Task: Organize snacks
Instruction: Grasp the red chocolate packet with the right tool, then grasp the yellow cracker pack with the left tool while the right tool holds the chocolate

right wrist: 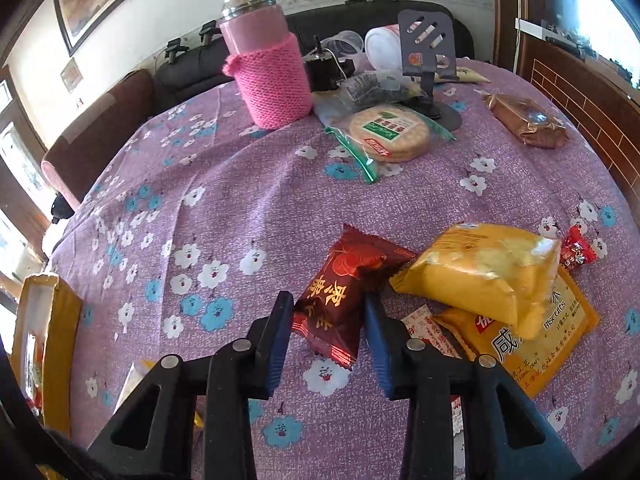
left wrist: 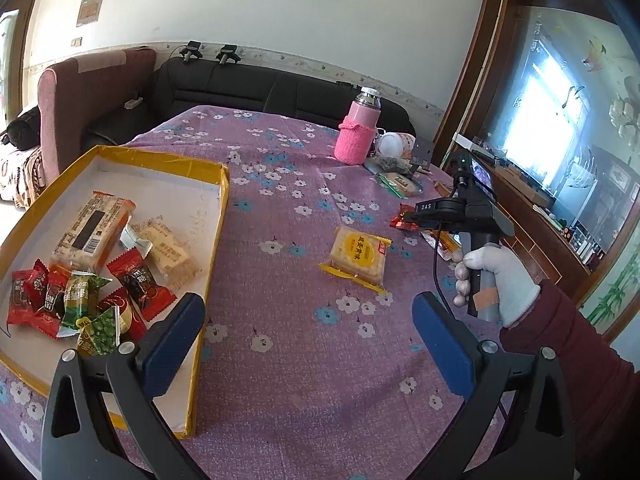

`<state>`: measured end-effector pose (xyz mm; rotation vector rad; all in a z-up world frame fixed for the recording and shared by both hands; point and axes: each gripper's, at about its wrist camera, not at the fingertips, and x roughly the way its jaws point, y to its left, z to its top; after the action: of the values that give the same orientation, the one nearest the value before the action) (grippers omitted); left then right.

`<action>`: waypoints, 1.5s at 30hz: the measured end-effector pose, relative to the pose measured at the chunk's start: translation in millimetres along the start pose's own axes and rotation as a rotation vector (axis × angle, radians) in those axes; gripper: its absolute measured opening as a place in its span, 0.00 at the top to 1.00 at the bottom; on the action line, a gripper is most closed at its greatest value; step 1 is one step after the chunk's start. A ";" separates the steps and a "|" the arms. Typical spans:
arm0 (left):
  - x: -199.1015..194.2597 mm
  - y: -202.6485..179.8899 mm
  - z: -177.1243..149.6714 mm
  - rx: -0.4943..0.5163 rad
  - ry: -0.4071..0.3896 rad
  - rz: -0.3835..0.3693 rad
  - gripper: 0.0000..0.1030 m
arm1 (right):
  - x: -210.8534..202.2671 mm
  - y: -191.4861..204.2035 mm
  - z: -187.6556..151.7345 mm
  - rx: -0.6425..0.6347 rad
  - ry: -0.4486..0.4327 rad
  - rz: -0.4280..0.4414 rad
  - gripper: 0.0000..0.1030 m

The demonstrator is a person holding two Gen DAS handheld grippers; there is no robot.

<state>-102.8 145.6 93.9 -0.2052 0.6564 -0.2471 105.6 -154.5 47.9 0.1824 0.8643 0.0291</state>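
1. Left wrist view: left gripper (left wrist: 308, 334) hangs over the counter (left wrist: 288, 216) w/ jaws spread wide, nothing between them.
2. Same view, left side: shallow yellow-rimmed box (left wrist: 218, 216) holds sorted snacks – an orange biscuit pack (left wrist: 94, 228), a pale cracker pack (left wrist: 168, 254), red candies (left wrist: 140, 280) and green pea packets (left wrist: 80, 298).
3. Only this view shows a yellow cracker pack (left wrist: 360, 256) lying alone on the floral cloth, well apart from the box, plus the person's gloved right hand (left wrist: 492, 284) on the other tool's handle.
4. Right wrist view: right gripper (right wrist: 326, 312) has its blue pads either side of a dark red snack packet (right wrist: 344, 284); both pads appear to touch the wrapper, packet resting on the counter.
5. Just beside it, seen only here: puffy yellow snack bag (right wrist: 484, 268) lying atop a flat yellow biscuit pack (right wrist: 560, 328), small red candy (right wrist: 576, 252) beyond.
6. Farther back: round crackers in a green-edged bag (right wrist: 390, 132), brown wrapped pack (right wrist: 528, 120), pink knit-sleeved flask (right wrist: 266, 64), dark phone stand (right wrist: 428, 44). Box edge barely visible at far left.
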 end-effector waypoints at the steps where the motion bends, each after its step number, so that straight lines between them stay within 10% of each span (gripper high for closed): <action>1: 0.5 -0.8 0.6 0.000 0.004 -0.002 0.00 | -3.5 0.7 -0.8 0.000 -0.006 0.018 0.84; 4: 4.2 -4.4 3.1 0.000 0.019 -0.015 0.00 | -18.9 4.9 -8.4 -0.035 -0.030 0.047 0.98; 9: 17.0 -18.2 8.4 0.040 0.048 -0.007 0.00 | -22.9 0.9 -16.2 -0.027 -0.028 0.090 0.92; 14: 22.4 -27.8 15.1 0.070 0.046 0.006 0.00 | -8.0 -10.6 0.8 0.102 -0.050 0.067 0.36; 18: 40.1 -31.4 23.9 0.086 0.078 0.008 0.00 | 16.3 -2.1 9.4 0.107 -0.006 0.054 0.40; 22: 67.2 -34.3 28.7 0.097 0.130 0.008 0.00 | 25.6 8.4 7.4 0.050 -0.001 0.007 0.70; 41: 205.0 -88.8 28.2 0.377 0.325 0.079 0.00 | -54.9 -35.9 -47.0 0.138 -0.083 0.283 0.70; 45: 206.1 -83.9 30.2 0.335 0.349 0.060 0.33 | -52.7 -30.3 -51.3 0.120 -0.072 0.295 0.70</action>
<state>60.2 9.4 20.9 0.1837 0.9528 -0.3344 30.9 -182.0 49.9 0.4200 0.7615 0.2452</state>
